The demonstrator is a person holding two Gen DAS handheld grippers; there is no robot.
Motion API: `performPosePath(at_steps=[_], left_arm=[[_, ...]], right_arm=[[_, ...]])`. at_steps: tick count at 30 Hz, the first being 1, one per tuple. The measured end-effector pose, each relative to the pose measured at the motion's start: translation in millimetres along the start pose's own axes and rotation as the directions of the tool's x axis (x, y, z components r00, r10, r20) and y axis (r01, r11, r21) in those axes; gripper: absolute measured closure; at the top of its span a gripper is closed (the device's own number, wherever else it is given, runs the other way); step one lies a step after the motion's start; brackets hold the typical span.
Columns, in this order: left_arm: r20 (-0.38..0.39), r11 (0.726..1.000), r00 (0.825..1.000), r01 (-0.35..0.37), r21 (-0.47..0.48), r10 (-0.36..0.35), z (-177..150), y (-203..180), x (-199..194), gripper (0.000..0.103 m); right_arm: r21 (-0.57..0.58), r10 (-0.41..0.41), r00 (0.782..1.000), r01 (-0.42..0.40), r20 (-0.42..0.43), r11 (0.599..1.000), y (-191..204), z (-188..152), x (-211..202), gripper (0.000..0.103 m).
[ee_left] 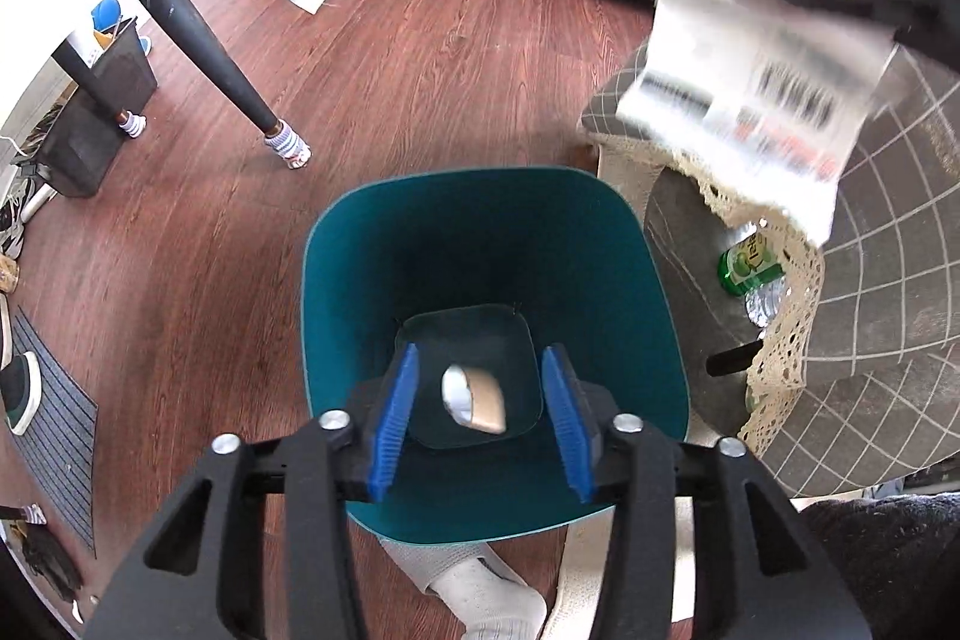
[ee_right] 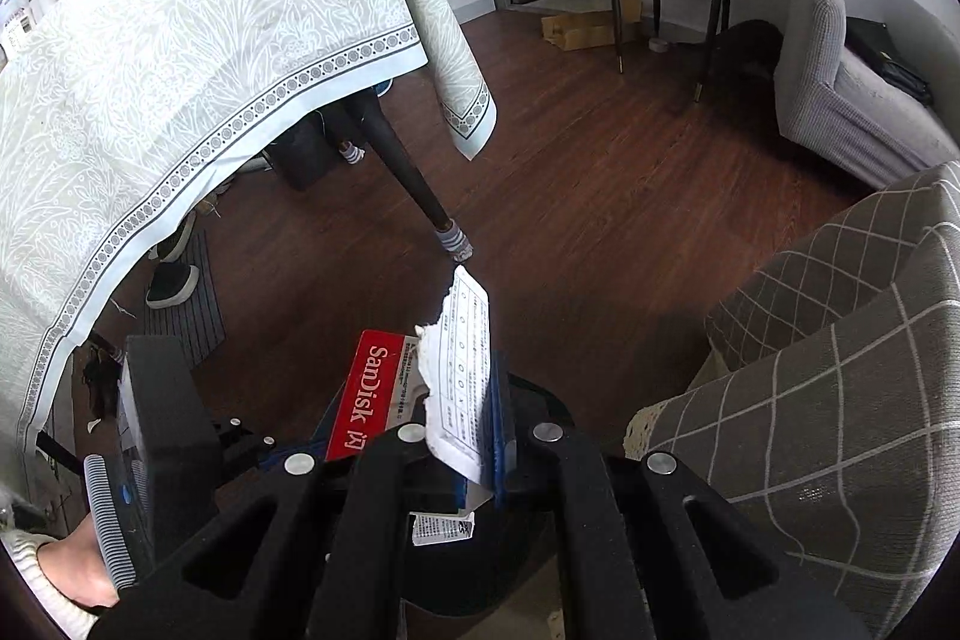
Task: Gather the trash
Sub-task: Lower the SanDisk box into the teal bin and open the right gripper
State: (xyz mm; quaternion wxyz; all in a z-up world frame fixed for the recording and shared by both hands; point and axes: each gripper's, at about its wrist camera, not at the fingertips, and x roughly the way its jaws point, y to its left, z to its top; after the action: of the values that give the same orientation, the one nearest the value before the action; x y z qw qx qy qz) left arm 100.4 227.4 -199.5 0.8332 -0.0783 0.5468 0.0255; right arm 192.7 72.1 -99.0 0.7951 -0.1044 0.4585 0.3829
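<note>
A teal bin [ee_left: 480, 232] stands on the wooden floor right under my left gripper [ee_left: 481, 370]. That gripper is open, with nothing between its blue pads [ee_left: 393, 424]. A cardboard tube [ee_left: 477, 400] with white paper in one end shows between the pads, down by the bin's bottom. My right gripper [ee_right: 483, 388] is shut on a torn package: a red SanDisk card [ee_right: 366, 394] and white printed paper [ee_right: 465, 358]. In the left wrist view the same package [ee_left: 756, 88] hangs blurred at the upper right, beyond the bin's rim.
A black table leg [ee_left: 240, 88] in a striped sock stands left of the bin, under a pale tablecloth [ee_right: 180, 70]. A checked cover [ee_left: 870, 280] with a lace edge is to the right, a green bottle [ee_left: 750, 268] under it. A person's white-socked foot [ee_left: 492, 598] is near the bin.
</note>
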Motion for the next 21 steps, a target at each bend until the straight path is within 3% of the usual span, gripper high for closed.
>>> performPosePath(at_steps=[7,14,21], left_arm=[[0.072,0.999,0.997,0.013,-0.031,-0.011,3,8,-21,0.033],[0.175,0.998,0.984,0.015,-0.059,-0.005,12,17,-55,0.032],[0.3,0.995,0.954,0.019,-0.094,0.01,24,20,-95,0.032]], right_arm=[[0.007,-0.005,0.997,0.006,-0.077,1.0,3,-10,33,0.097],[0.025,0.004,0.987,0.0,-0.16,1.0,3,-23,62,0.097],[-0.003,-0.021,0.973,0.021,-0.229,1.0,9,-36,83,0.097]])
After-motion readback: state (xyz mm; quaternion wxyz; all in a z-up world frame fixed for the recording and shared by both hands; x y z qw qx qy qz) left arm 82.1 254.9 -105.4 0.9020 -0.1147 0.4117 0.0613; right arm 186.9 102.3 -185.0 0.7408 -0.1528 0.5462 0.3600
